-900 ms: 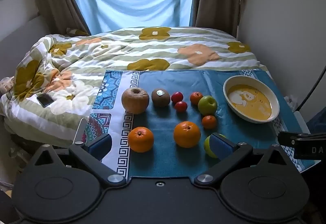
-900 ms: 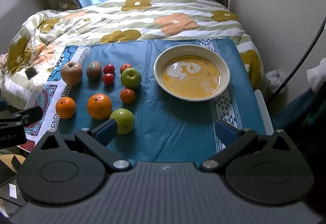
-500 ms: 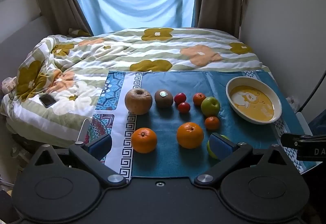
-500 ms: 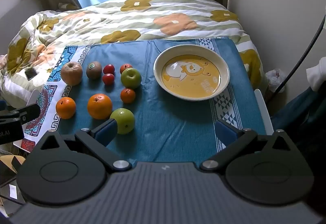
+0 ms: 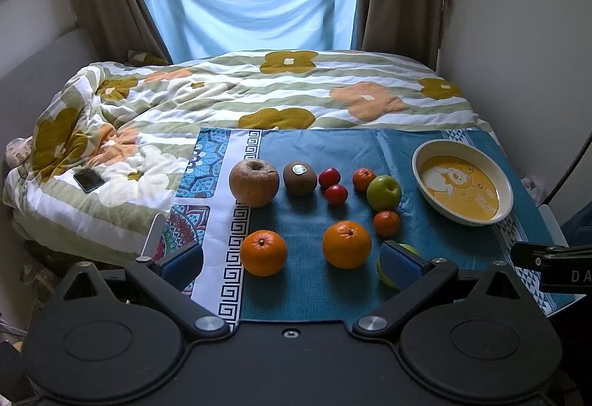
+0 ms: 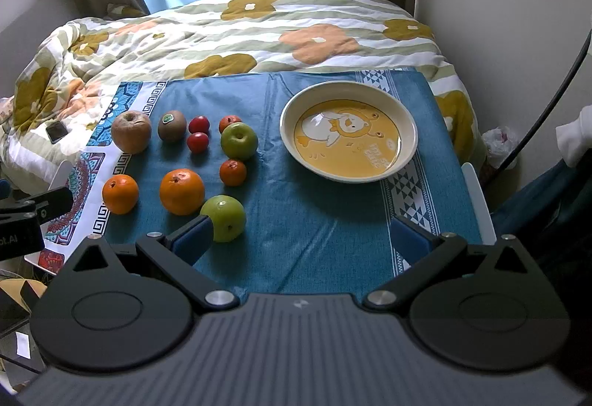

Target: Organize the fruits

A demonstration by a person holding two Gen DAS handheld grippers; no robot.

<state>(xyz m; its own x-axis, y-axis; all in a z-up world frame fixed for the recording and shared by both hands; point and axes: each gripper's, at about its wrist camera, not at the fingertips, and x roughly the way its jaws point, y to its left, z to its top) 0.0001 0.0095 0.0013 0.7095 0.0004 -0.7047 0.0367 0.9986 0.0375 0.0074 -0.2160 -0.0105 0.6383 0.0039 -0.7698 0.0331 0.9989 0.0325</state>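
1. The left gripper (image 5: 292, 261) hangs above the near edge of the blue cloth (image 5: 333, 147), jaws spread to their widest, with nothing held.
2. Two oranges (image 5: 263, 252) (image 5: 346, 244) lie on the cloth between the left gripper's fingers, clear of both pads.
3. The left gripper's right-hand pad partly hides a green apple (image 5: 409, 250); contact cannot be told.
4. The right gripper (image 6: 301, 239) also stands fully spread and empty, over bare cloth.
5. In the right wrist view, its left-hand pad sits just beside the same green apple (image 6: 224, 218); contact cannot be told.
6. The remaining fruit lies left of the bowl (image 6: 403, 127): a brown apple (image 6: 130, 131), a kiwi (image 6: 171, 125), two tomatoes (image 6: 198, 124) (image 6: 197, 142), a second green apple (image 6: 239, 141) and two tangerines (image 6: 230, 122) (image 6: 232, 172).
7. The bowl holds no fruit.
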